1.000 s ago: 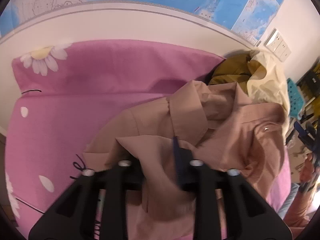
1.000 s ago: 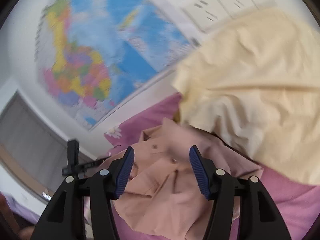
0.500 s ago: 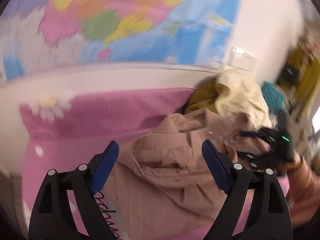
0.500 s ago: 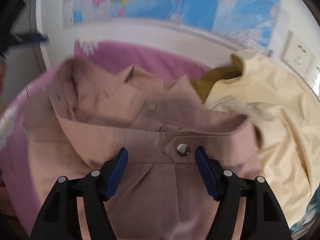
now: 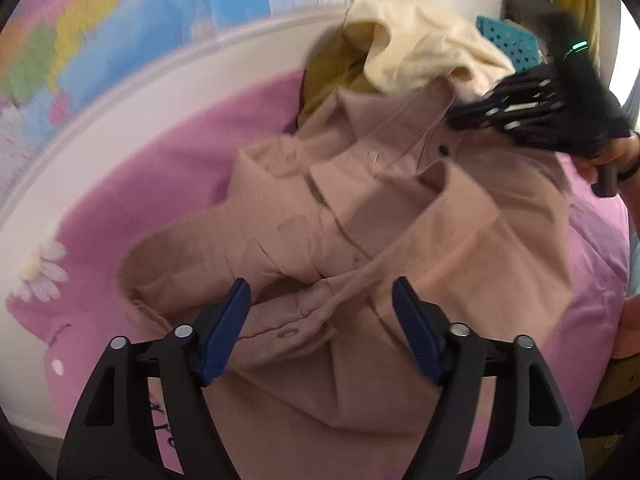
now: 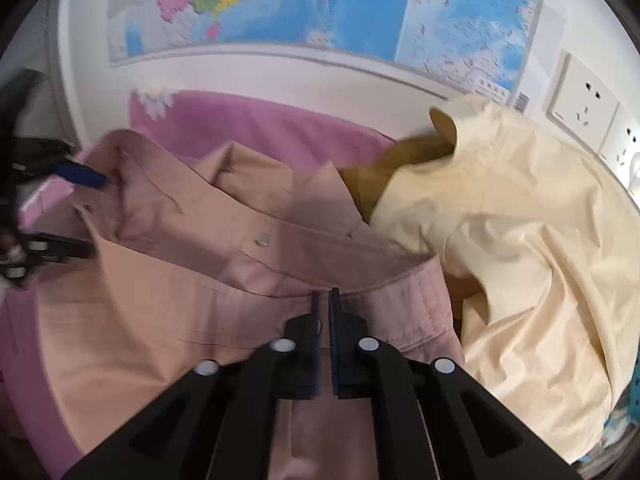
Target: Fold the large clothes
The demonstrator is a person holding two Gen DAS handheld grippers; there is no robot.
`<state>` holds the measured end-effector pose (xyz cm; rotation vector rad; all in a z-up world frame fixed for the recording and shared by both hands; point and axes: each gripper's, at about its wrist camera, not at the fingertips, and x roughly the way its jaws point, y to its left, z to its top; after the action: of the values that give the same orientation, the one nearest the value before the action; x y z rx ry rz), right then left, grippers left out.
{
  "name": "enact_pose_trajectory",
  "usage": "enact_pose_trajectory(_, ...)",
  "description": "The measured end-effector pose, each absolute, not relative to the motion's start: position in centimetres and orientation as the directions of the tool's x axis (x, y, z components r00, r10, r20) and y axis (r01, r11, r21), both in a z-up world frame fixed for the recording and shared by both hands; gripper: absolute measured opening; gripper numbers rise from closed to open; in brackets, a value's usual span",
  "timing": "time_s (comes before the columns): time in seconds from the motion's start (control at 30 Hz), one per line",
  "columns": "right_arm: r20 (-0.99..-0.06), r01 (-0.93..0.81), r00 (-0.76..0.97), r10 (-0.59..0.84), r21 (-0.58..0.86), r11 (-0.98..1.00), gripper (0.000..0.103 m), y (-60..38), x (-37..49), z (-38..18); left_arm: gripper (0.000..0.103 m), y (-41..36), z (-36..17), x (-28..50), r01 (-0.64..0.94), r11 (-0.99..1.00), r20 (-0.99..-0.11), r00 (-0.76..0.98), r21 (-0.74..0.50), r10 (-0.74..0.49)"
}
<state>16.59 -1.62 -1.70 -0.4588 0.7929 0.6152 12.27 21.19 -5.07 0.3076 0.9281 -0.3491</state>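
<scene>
A crumpled tan-pink shirt [image 5: 400, 220] lies on a pink flowered sheet [image 5: 180, 152]. My left gripper [image 5: 322, 304] is open, its blue-padded fingers on either side of a buttoned cuff or placket of the shirt. My right gripper [image 6: 322, 300] is shut on the shirt's [image 6: 200, 280] pink hem edge. It also shows in the left wrist view [image 5: 532, 108] at the shirt's far right side. The left gripper shows at the left edge of the right wrist view [image 6: 80, 176].
A cream shirt [image 6: 520, 240] lies over an olive garment [image 6: 384, 176] at the far right of the bed. A world map [image 6: 320, 4] and wall sockets [image 6: 584, 100] are behind. A teal perforated basket [image 5: 508, 40] stands past the bed.
My left gripper let go of the shirt, opened and swung right over the cuff. My right gripper closed on the shirt's hem.
</scene>
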Motion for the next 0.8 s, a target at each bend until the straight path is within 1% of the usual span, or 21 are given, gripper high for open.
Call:
enact_pose_trajectory(0.03, -0.768, -0.656, 0.563, 0.306, -0.189, 0.731, 0.037, -1.3, 16.4, -1.7, 0.066, 21.4, -5.5, 12.7, 0.425, 0.900, -0.829, 0.534, 0.093, -0.166)
enact_pose_trajectory(0.07, -0.774, -0.661, 0.562, 0.292, -0.208, 0.721, 0.047, -1.1, 16.4, -1.9, 0.063, 21.3, -5.8, 12.8, 0.426, 0.900, -0.832, 0.529, 0.087, -0.169)
enact_pose_trajectory(0.1, -0.785, -0.676, 0.552, 0.282, -0.223, 0.702, 0.051, -0.8, 16.3, -2.6, 0.056, 21.4, -6.1, 12.8, 0.431, 0.899, -0.835, 0.521, 0.081, -0.174)
enact_pose_trajectory(0.13, -0.793, -0.685, 0.546, 0.270, -0.238, 0.688, 0.059, -0.1, 16.0, -3.0, 0.050, 21.5, -6.3, 12.8, 0.435, 0.897, -0.840, 0.513, 0.078, -0.176)
enact_pose_trajectory(0.17, -0.799, -0.694, 0.546, 0.252, -0.263, 0.670, 0.059, 0.5, 15.8, -3.7, 0.034, 21.5, -6.5, 12.7, 0.432, 0.899, -0.845, 0.505, 0.075, -0.173)
enact_pose_trajectory(0.2, -0.802, -0.696, 0.559, 0.211, -0.315, 0.645, 0.060, 1.1, 15.6, -4.8, 0.021, 21.6, -6.8, 13.0, 0.432, 0.900, -0.855, 0.489, 0.063, -0.175)
enact_pose_trajectory(0.23, -0.797, -0.691, 0.576, 0.182, -0.355, 0.630, 0.061, 1.6, 15.4, -5.5, 0.018, 21.6, -6.9, 13.1, 0.428, 0.902, -0.859, 0.483, 0.063, -0.169)
enact_pose_trajectory(0.27, -0.788, -0.684, 0.594, 0.160, -0.390, 0.616, 0.056, 1.9, 15.3, -6.2, 0.014, 21.4, -7.0, 13.0, 0.422, 0.903, -0.859, 0.487, 0.074, -0.158)
enact_pose_trajectory(0.3, -0.785, -0.683, 0.599, 0.155, -0.400, 0.611, 0.048, 2.1, 15.3, -6.6, 0.009, 21.2, -6.9, 13.0, 0.413, 0.905, -0.855, 0.502, 0.104, -0.132)
enact_pose_trajectory(0.33, -0.799, -0.695, 0.579, 0.165, -0.377, 0.613, 0.020, 2.2, 15.4, -6.7, 0.009, 21.1, -6.7, 13.0, 0.403, 0.907, -0.850, 0.514, 0.123, -0.113)
enact_pose_trajectory(0.37, -0.794, -0.680, 0.588, 0.154, -0.381, 0.627, 0.015, 2.1, 15.6, -6.6, 0.008, 21.0, -6.5, 13.0, 0.393, 0.910, -0.844, 0.525, 0.129, -0.107)
enact_pose_trajectory(0.4, -0.788, -0.672, 0.597, 0.153, -0.387, 0.631, 0.012, 2.0, 15.6, -6.3, 0.007, 21.0, -6.1, 13.0, 0.385, 0.914, -0.836, 0.537, 0.127, -0.111)
enact_pose_trajectory(0.43, -0.783, -0.670, 0.601, 0.159, -0.386, 0.634, 0.000, 2.2, 15.6, -6.0, 0.007, 21.1, -5.6, 13.1, 0.374, 0.918, -0.827, 0.552, 0.129, -0.109)
enact_pose_trajectory(0.5, -0.735, -0.620, 0.660, 0.155, -0.416, 0.665, 0.000, 1.6, 15.5, -4.2, 0.006, 21.4, -4.7, 13.2, 0.344, 0.931, -0.809, 0.578, 0.123, -0.107)
enact_pose_trajectory(0.6, -0.693, -0.587, 0.694, 0.198, -0.384, 0.713, 0.000, 0.7, 15.6, -1.3, 0.006, 21.7, -3.4, 13.2, 0.327, 0.937, -0.785, 0.610, 0.124, -0.108)
enact_pose_trajectory(0.7, -0.705, -0.597, 0.663, 0.252, -0.294, 0.746, 0.002, -0.3, 16.3, 0.9, 0.006, 21.8, -3.1, 13.6, 0.315, 0.941, -0.785, 0.611, 0.124, -0.100)
enact_pose_trajectory(0.73, -0.703, -0.594, 0.663, 0.257, -0.286, 0.752, 0.008, -0.9, 16.3, 1.1, 0.006, 21.9, -3.3, 13.6, 0.311, 0.941, -0.788, 0.609, 0.129, -0.093)
enact_pose_trajectory(0.77, -0.703, -0.584, 0.668, 0.245, -0.291, 0.758, 0.020, -1.3, 16.4, 0.9, 0.006, 21.9, -3.7, 13.7, 0.307, 0.942, -0.796, 0.599, 0.132, -0.084)
enact_pose_trajectory(0.8, -0.701, -0.563, 0.680, 0.215, -0.311, 0.766, 0.028, -1.8, 16.4, 0.5, 0.006, 21.9, -4.1, 13.9, 0.305, 0.943, -0.802, 0.593, 0.134, -0.077)
